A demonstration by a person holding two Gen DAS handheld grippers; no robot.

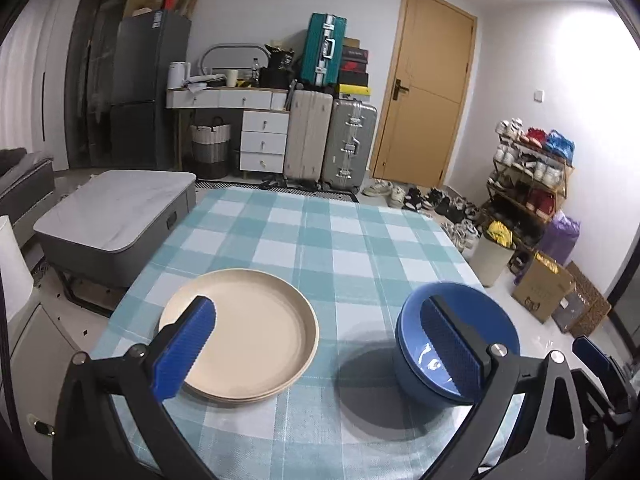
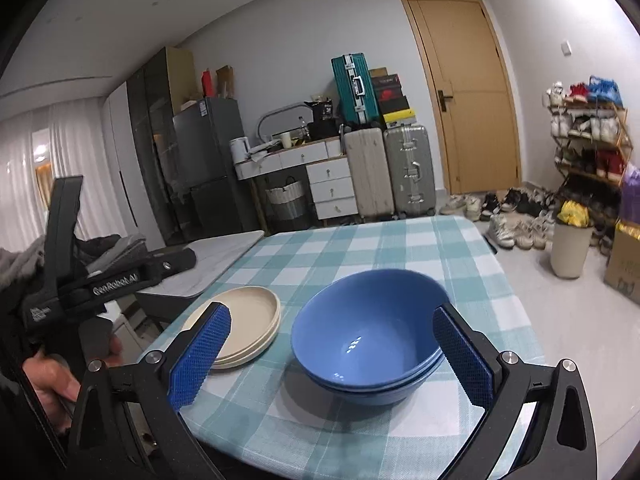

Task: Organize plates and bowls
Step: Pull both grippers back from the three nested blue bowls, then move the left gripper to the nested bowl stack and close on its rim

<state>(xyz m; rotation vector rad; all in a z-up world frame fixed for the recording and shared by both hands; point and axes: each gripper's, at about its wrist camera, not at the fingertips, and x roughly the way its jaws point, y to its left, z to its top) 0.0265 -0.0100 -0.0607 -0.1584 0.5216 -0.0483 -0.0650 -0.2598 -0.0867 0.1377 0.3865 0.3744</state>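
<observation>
A stack of beige plates lies on the checked tablecloth at the near left; it also shows in the right wrist view. A stack of blue bowls stands to its right, and shows in the right wrist view. My left gripper is open and empty above the near edge, one finger over the plates, the other over the bowls. My right gripper is open and empty, its jaws either side of the bowls without touching them.
A grey coffee table stands left of the table. Suitcases, a white drawer unit and a door are at the back. Shoes, a shoe rack, a bin and boxes are on the right.
</observation>
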